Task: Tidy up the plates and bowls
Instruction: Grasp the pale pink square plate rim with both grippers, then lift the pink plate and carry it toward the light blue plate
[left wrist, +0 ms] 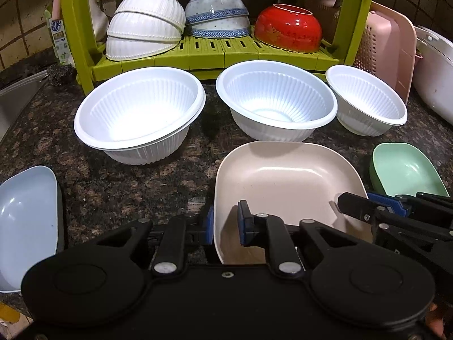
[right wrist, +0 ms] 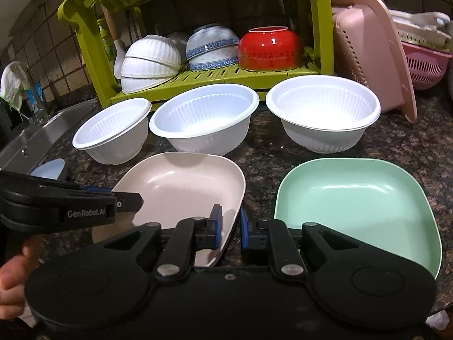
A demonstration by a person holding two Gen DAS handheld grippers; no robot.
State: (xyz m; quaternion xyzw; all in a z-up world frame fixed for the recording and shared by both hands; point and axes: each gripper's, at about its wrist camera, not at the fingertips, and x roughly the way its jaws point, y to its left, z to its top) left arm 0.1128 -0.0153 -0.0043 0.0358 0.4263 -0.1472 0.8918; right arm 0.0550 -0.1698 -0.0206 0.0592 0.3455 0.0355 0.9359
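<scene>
- The blue plate (left wrist: 27, 226) lies at the far left of the granite counter (left wrist: 141, 181), just beside the sink (right wrist: 34, 141); it sits well apart from the other plates, so it looks not yet gathered.
- Three white ribbed bowls stand upright in a row before the green rack (left wrist: 79, 42): the left bowl (left wrist: 138, 113), which seems to be two nested, going by its doubled rim, then the middle bowl (left wrist: 276, 96) and the right bowl (left wrist: 366, 100). They are within easy reach, presumably waiting to be stacked or racked.
- On the rack's lower shelf sit upturned bowls: a white stack (left wrist: 144, 25), a blue-patterned pair (left wrist: 218, 14) and a red bowl (left wrist: 288, 27), turned over probably to drain.
- The left gripper (left wrist: 226, 226) reaches forward low over the counter and straddles the left rim of the beige plate (left wrist: 286, 175), one pad outside and one inside; whether the pads press the rim I cannot tell.
- The right gripper (right wrist: 230, 226) comes in from the other side, level and low, its jaws bracketing the plate's right rim with a narrow gap; contact is likewise unclear. A grip on both sides would suit lifting the plate flat.
- The green plate (right wrist: 359, 212) rests just beside the beige one on the right, apart from it.
- A pink strainer (right wrist: 368, 53) leans against the rack's right side.
</scene>
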